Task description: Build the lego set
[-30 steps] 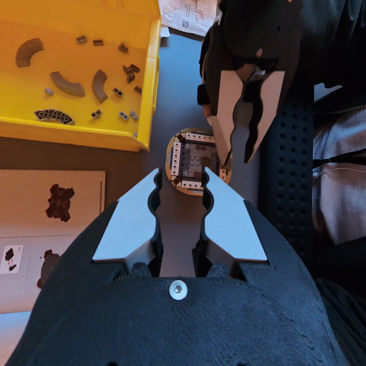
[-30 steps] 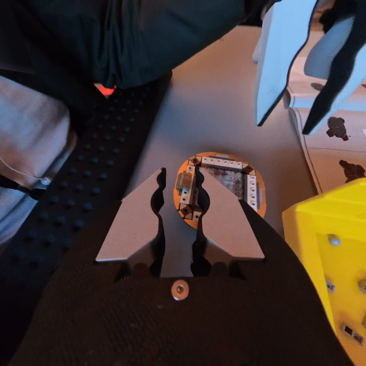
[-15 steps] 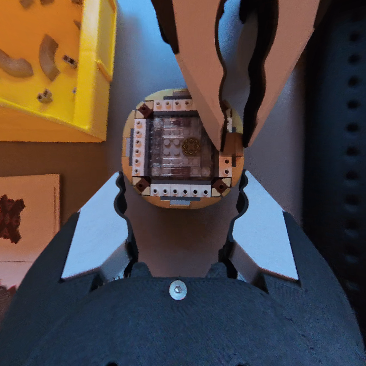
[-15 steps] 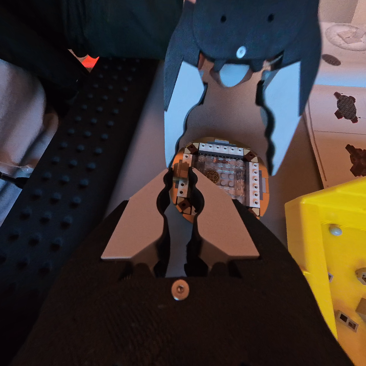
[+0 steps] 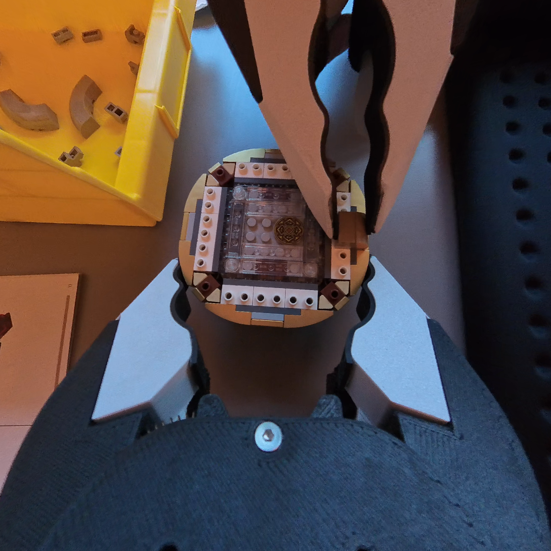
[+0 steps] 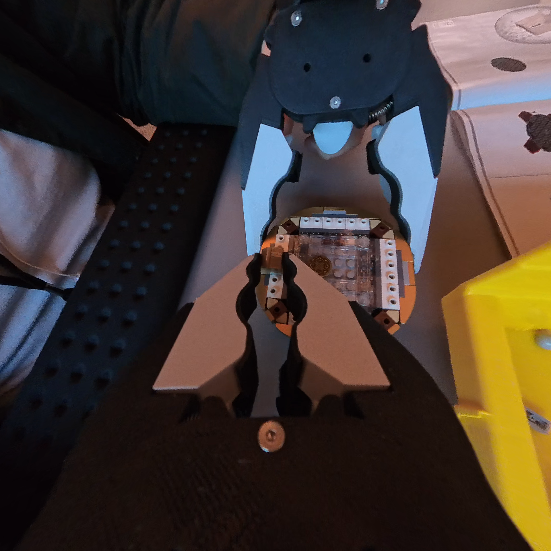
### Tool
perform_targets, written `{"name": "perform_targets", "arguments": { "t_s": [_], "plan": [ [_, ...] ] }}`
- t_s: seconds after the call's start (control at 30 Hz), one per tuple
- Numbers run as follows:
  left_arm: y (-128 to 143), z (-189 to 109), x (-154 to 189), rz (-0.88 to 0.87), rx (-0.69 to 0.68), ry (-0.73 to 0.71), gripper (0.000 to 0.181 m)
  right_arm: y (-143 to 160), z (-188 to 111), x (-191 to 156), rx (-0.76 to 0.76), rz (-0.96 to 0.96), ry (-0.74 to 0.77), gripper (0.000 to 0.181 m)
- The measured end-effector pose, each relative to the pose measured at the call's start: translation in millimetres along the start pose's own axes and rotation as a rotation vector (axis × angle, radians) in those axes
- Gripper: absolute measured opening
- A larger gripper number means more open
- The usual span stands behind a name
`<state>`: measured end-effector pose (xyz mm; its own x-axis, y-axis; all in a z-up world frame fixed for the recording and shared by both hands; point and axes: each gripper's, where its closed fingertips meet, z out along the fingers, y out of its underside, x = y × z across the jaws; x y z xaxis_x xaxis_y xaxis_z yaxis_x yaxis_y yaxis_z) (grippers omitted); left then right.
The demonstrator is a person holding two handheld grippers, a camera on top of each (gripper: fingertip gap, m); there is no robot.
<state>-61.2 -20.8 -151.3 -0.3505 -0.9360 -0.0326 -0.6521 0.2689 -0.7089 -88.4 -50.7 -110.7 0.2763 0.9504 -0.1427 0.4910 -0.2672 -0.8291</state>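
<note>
Left wrist view: the left gripper [image 5: 272, 269] is spreading wide, its two fingertips flanking the near edge of the round lego model [image 5: 272, 235], which is sitting on the grey tabletop [image 5: 205, 83]. They are lying close against its rim; whether they are actually touching is hard to tell. The right gripper [image 5: 351, 232] is reaching in from the far side, pinching a small brown brick [image 5: 350, 228] over the model's right wall. A yellow bin [image 5: 155, 98] of loose curved and small pieces is sitting at the upper left, close to the model. An instruction sheet [image 5: 35, 343] is lying at the left.

Right wrist view: the right gripper [image 6: 269, 258] is narrowed around the same brown brick [image 6: 273, 253] at the model's [image 6: 396, 298] rim. The left gripper [image 6: 334, 253] is facing it, its fingers bracketing the model's far side. The yellow bin [image 6: 501, 387] is crowding the right, and a dark studded mat [image 6: 119, 268] is running along the left.

The model is probably light and rigid, but its pressed-on parts could pop loose; gripping the round base at its sides looks safest. The tiny brick is likely slippery and apt to twist between the fingers.
</note>
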Motion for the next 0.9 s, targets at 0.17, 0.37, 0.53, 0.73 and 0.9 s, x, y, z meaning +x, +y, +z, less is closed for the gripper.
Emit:
{"name": "perform_targets", "arguments": {
  "t_s": [0.17,0.37,0.53,0.73,0.9],
  "plan": [
    [-3,3,10,0.032,0.009,0.028,0.116,-18,-8,-2,0.146,0.034,-0.061,0.000],
    [-6,6,13,0.018,-0.007,0.016,0.116,-29,-44,6,0.258,0.010,0.007,0.000],
    [1,3,5,-0.153,-0.087,-0.079,0.115,-24,-31,19,0.189,0.025,0.109,0.009],
    [14,-5,19,-0.308,-0.038,-0.132,0.100,-15,-31,11,0.119,0.054,0.055,0.012],
    [16,-12,10,-0.295,0.016,-0.225,0.104,-5,-27,-5,0.028,-0.049,0.031,0.026]
  ]
}}
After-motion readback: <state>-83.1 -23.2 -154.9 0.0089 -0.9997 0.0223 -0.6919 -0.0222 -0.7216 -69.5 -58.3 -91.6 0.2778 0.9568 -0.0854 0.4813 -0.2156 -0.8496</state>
